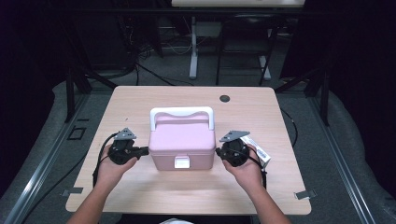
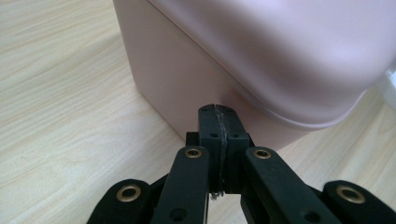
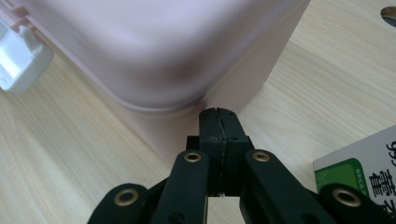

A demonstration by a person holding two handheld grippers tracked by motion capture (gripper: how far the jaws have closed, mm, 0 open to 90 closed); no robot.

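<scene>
A pink lidded box (image 1: 182,140) with a white handle (image 1: 181,112) and a white front latch (image 1: 181,162) stands in the middle of the wooden table (image 1: 140,100). My left gripper (image 1: 145,150) is shut and empty, its tips at the box's left side wall (image 2: 177,88). On the other side my right gripper (image 1: 217,151) is also shut with nothing in it, tips against the box's right wall (image 3: 243,88). In the left gripper view the closed jaws (image 2: 218,116) meet just under the lid's rim. The right gripper view shows the same (image 3: 219,119), with the latch (image 3: 21,56) at the left.
A small white and green carton (image 1: 259,150) lies on the table by my right hand, and its corner (image 3: 359,168) is beside the right jaws. A dark cable hole (image 1: 225,98) sits at the table's far edge. Desk legs and cables stand beyond the table.
</scene>
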